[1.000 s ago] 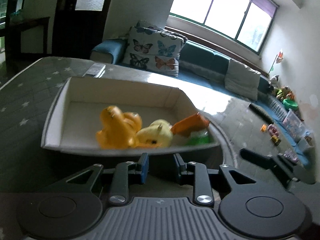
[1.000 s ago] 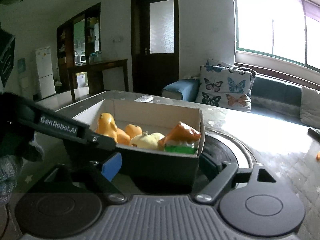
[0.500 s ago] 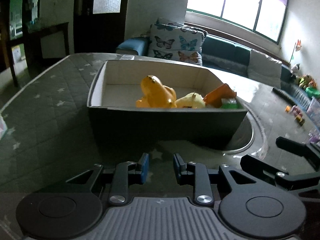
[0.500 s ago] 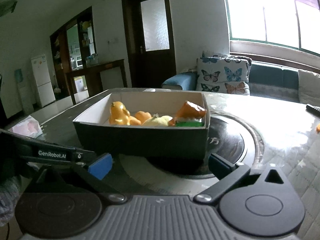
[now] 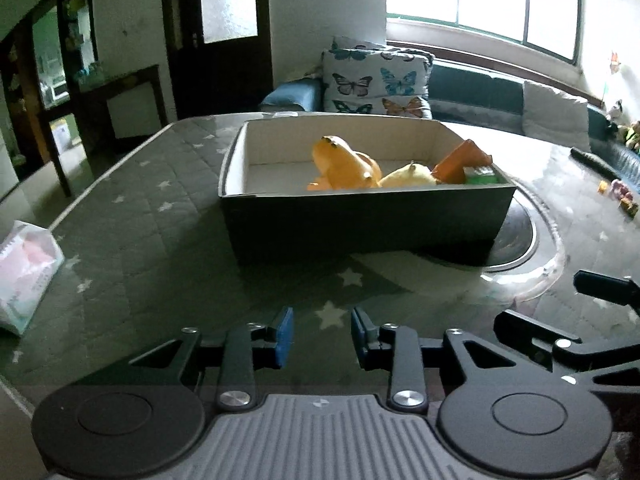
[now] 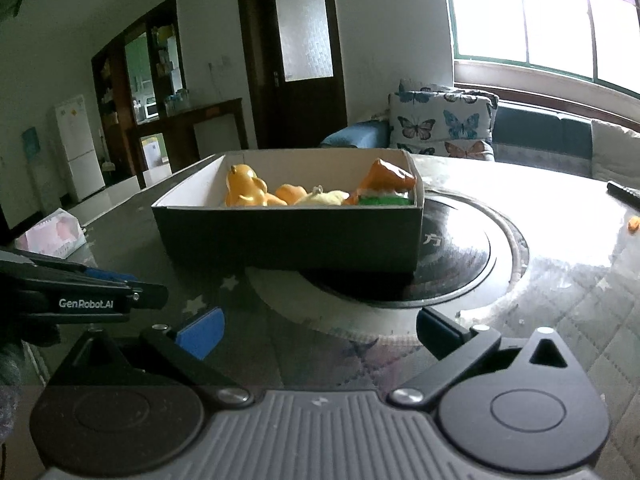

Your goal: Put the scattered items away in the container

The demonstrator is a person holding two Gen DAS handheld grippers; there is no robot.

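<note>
A dark cardboard box with a white inside stands on the table and also shows in the right wrist view. In it lie an orange toy, a pale yellow toy, an orange packet and a green piece. My left gripper is empty, its jaws a small gap apart, well short of the box. My right gripper is wide open and empty, also short of the box.
A pink-white tissue pack lies at the table's left edge. A round inset plate lies under the box's right end. Small items and a dark remote lie far right. A sofa with butterfly cushions stands behind.
Both grippers have pulled back from the box and dropped lower; the box looks smaller and farther. The right gripper stays wide open, the left keeps its small gap.
</note>
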